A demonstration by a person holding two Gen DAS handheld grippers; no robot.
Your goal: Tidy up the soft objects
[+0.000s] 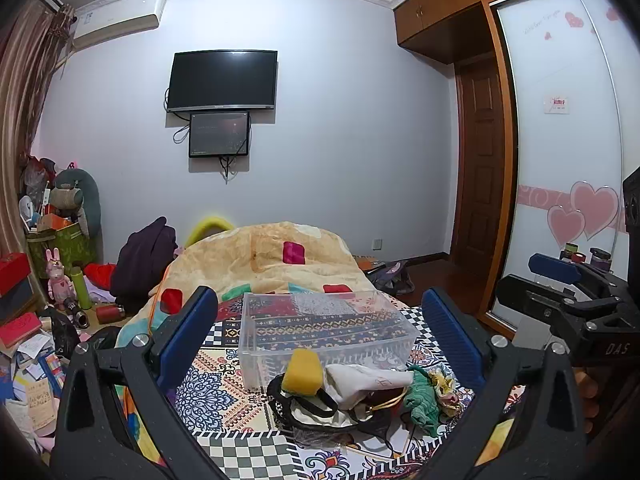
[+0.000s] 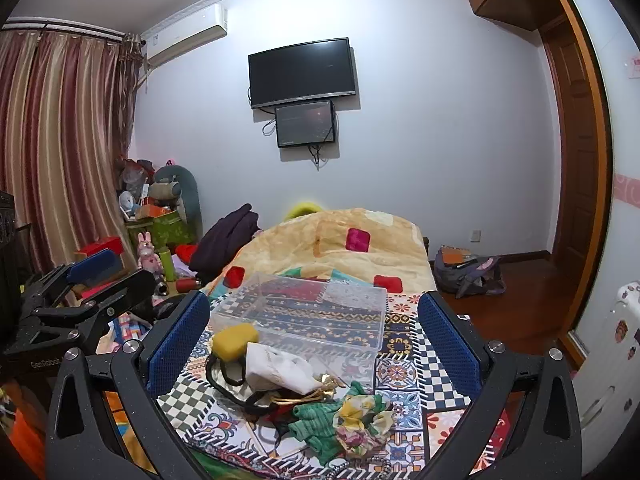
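Note:
A pile of soft things lies on the patterned bed cover in front of a clear plastic box [image 1: 326, 326] [image 2: 308, 312]: a yellow sponge [image 1: 303, 372] [image 2: 235, 340], a white cloth pouch [image 1: 366, 380] [image 2: 276, 366], a green knitted piece [image 1: 422, 400] [image 2: 320, 424], a floral scrunchie [image 1: 446, 390] [image 2: 360, 420] and black straps [image 1: 316, 406]. The box holds nothing. My left gripper [image 1: 316, 320] is open and empty, hovering before the pile. My right gripper [image 2: 314, 320] is open and empty too; it also shows in the left wrist view [image 1: 556, 270].
A rumpled beige quilt [image 1: 264, 256] [image 2: 352, 248] lies beyond the box. Cluttered boxes, toys and bottles [image 1: 60, 264] crowd the floor on the left. A backpack [image 2: 468, 272] lies on the wooden floor right of the bed, near the wardrobe [image 1: 568, 160].

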